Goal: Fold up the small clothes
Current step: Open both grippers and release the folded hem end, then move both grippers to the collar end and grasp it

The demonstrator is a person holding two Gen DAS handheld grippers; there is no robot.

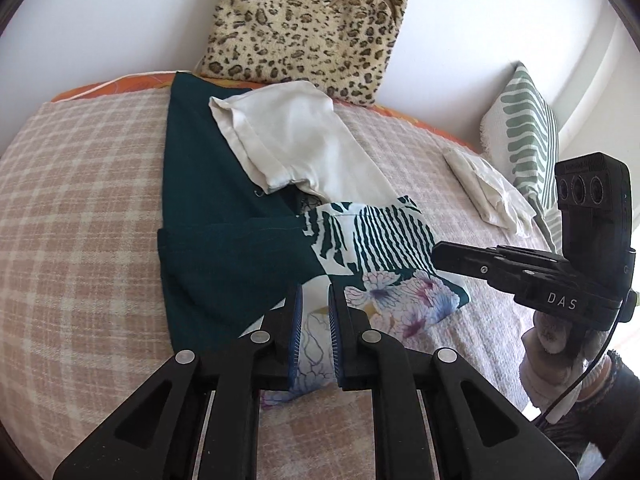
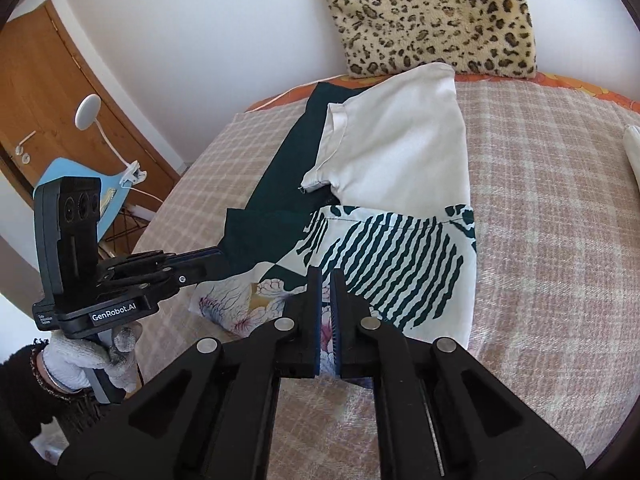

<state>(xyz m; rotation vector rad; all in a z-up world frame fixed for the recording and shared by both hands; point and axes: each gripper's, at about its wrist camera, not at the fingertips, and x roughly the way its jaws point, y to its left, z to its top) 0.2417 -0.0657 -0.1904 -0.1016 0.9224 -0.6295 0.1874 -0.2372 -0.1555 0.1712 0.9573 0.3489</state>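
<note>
A patterned garment (image 1: 376, 248) with dark green stripes and flowers lies on the plaid bed cover, also in the right wrist view (image 2: 404, 264). My left gripper (image 1: 314, 300) is nearly closed on its near hem, with floral fabric between the blue pads. My right gripper (image 2: 327, 280) is likewise closed on the near hem further right. A white T-shirt (image 1: 296, 136) and a dark green garment (image 1: 200, 200) lie beyond, partly under the patterned one. Each gripper shows in the other's view: the right one (image 1: 440, 254), the left one (image 2: 218, 254).
A leopard-print cushion (image 1: 308, 24) leans on the wall at the back. A folded white cloth (image 1: 488, 188) and a green striped pillow (image 1: 524, 132) lie at the right. A wooden door (image 2: 48, 92) and a blue stand with a lamp (image 2: 104, 184) stand left of the bed.
</note>
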